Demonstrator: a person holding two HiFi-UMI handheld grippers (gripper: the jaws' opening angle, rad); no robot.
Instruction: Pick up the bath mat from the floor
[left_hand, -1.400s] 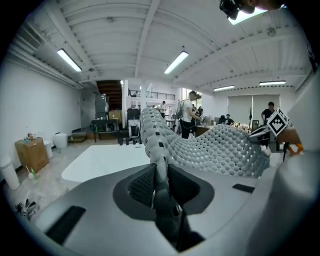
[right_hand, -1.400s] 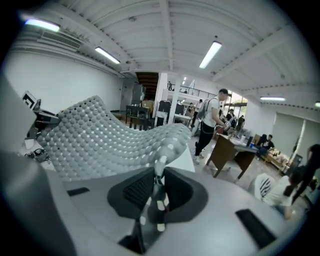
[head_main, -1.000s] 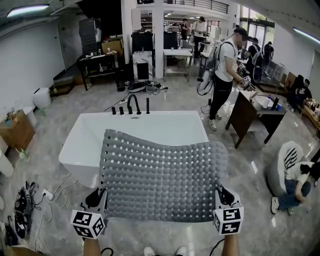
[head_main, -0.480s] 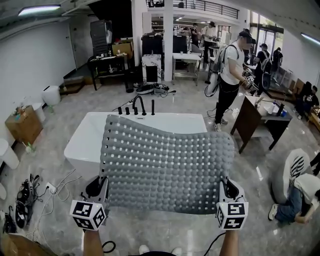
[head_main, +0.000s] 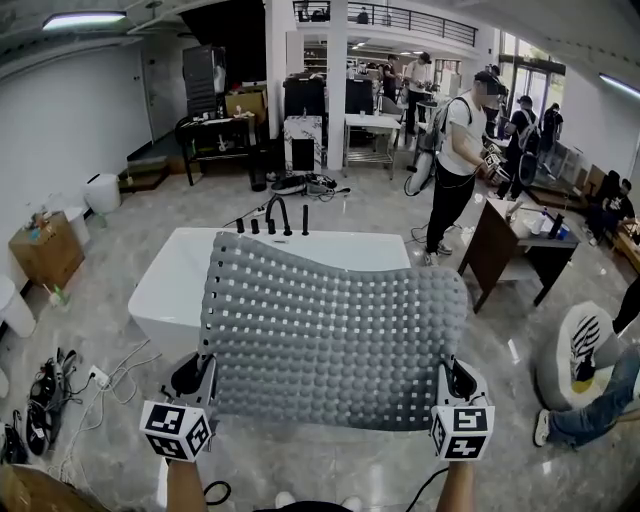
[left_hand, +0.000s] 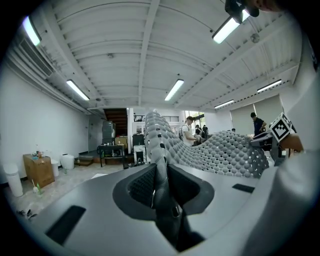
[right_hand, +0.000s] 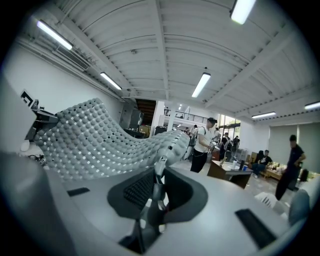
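as left gripper (head_main: 200, 377) and right gripper (head_main: 455, 380) (level) clamp it, bath mat (head_main: 330, 330) spreads.

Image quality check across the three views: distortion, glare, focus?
Head view: fisheye bows the room's edges; lighting even, bath mat sharp, no glare on it. Left gripper view: black vignette in the corners, ceiling strip light blown out, near foreground soft. Right gripper view: same dark ring, its strip light clipped white at top, mat's holes crisp.

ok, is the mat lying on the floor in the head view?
No, the bath mat is lifted and spread between the left gripper and right gripper, each clamped on a near corner.
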